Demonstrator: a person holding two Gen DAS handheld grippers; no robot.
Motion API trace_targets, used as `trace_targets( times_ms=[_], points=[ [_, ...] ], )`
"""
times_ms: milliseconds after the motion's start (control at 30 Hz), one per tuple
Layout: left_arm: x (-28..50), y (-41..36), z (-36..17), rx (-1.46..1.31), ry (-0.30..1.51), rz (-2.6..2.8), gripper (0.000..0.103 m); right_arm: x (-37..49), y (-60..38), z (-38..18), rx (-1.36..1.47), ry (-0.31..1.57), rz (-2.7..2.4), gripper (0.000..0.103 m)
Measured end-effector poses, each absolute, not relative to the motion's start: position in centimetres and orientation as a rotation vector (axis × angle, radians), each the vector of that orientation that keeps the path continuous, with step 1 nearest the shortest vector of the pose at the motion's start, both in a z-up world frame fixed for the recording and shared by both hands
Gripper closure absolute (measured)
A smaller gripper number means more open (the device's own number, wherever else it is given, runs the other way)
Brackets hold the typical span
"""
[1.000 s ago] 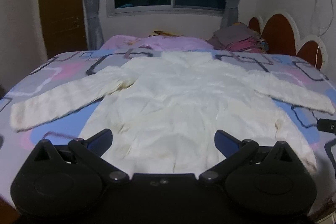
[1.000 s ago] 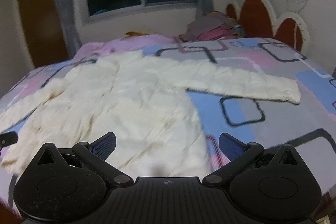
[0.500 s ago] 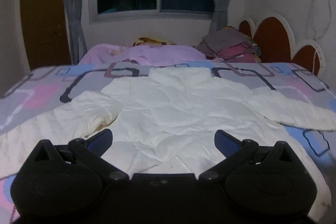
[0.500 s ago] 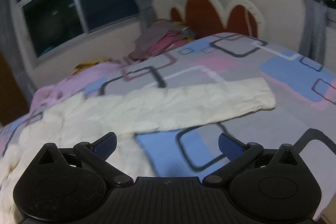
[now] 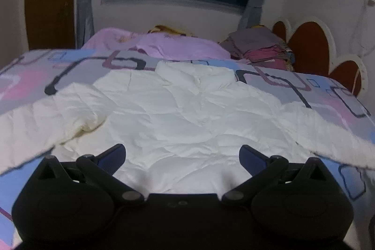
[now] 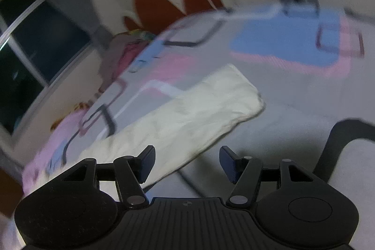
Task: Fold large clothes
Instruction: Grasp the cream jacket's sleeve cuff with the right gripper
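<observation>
Sleeve end first: the right sleeve of the cream padded jacket lies flat on the patterned bedspread, its long axis running from the lower left of the right wrist view up to a cuff at centre right. It sits just ahead of the right gripper, whose jaws are closing, about half apart, with the sleeve's lower edge showing between the tips but nothing pinched yet (the view is blurred, so contact is hard to judge). That hand looks the nearer one to the cuff. In the left wrist view the jacket's body fills the middle of the frame, collar toward the window, and the left gripper hovers over it with jaws spread wide and empty.
</observation>
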State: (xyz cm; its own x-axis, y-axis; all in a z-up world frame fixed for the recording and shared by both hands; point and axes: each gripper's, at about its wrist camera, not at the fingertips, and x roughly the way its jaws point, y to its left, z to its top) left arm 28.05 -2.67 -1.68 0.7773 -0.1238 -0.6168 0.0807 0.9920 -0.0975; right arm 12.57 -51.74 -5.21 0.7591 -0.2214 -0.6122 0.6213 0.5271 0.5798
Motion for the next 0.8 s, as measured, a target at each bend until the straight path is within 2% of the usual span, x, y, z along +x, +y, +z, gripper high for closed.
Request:
trace_targets(
  times_ms=[33,67,333,367,400,500,533,600,800],
  points=[
    [28.5,-3.3,-1.6,-0.058,0.677,-0.105,0.000,12.9,-52.7,-6.0,0.909,0.505,-0.530,0.047],
    [29.0,-3.9,-1.6,-0.042,0.680,-0.104,0.000,13.2,-53.6,-6.8,0.935,0.511,-0.529,0.055],
    [32.1,-7.3,-1.8,0.002,0.712,-0.068,0.000,14.2,-56.8,-9.8,1.047,0.502,-0.512,0.056],
    [32.2,-7.3,-2.0,0.002,0.719,-0.062,0.000,14.2,-56.9,-9.8,1.041,0.499,-0.511,0.060],
    [32.6,-7.2,-2.4,-0.002,0.737,-0.051,0.000,14.2,-57.0,-9.8,1.034,0.505,-0.514,0.070],
    [33.5,-6.4,-3.4,0.006,0.802,-0.033,0.000,13.9,-57.1,-10.0,1.025,0.510,-0.534,0.084],
    [33.7,-6.0,-3.8,0.019,0.819,-0.026,0.000,13.9,-57.0,-9.8,1.012,0.515,-0.540,0.085],
    [33.9,-5.1,-4.2,0.029,0.834,-0.025,0.000,14.1,-56.5,-8.9,0.964,0.520,-0.539,0.096],
    [34.1,-2.2,-4.7,0.015,0.852,-0.041,0.000,17.4,-52.0,-4.6,0.774,0.503,-0.474,0.098]
  ],
)
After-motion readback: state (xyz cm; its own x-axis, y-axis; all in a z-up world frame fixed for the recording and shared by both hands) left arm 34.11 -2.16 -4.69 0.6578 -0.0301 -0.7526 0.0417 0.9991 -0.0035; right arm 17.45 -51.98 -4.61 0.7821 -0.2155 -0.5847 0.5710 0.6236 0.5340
